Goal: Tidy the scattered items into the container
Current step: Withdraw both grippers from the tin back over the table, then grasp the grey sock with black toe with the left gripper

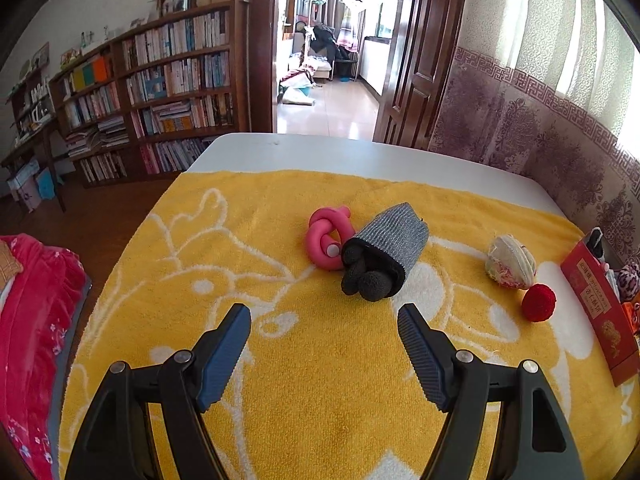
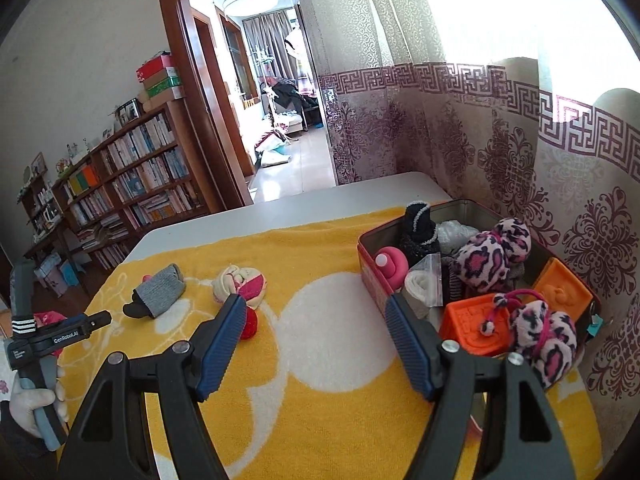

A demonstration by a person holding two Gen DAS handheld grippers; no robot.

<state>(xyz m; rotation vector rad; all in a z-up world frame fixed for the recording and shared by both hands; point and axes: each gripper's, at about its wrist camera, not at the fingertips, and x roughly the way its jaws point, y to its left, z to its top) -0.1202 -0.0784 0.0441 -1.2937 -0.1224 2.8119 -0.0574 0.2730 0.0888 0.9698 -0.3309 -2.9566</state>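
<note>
My left gripper (image 1: pixel 324 316) is open and empty above the yellow towel (image 1: pixel 320 380), just short of a grey and black glove (image 1: pixel 384 252). A knotted pink foam tube (image 1: pixel 326 238) lies touching the glove's left side. A rolled cream and pink cloth (image 1: pixel 510 262) and a red pompom ball (image 1: pixel 539 302) lie to the right. My right gripper (image 2: pixel 316 308) is open and empty, beside the red tin box (image 2: pixel 370 276), which holds soft toys and orange blocks. The glove (image 2: pixel 158 292), cloth (image 2: pixel 240 284) and red ball (image 2: pixel 250 322) also show there.
The red tin's side (image 1: pixel 600 312) stands at the towel's right edge. The white table (image 1: pixel 320 152) ends at the far side before a doorway. A patterned curtain (image 2: pixel 520 160) hangs right behind the tin. The left gripper's body (image 2: pixel 60 336) shows at the left.
</note>
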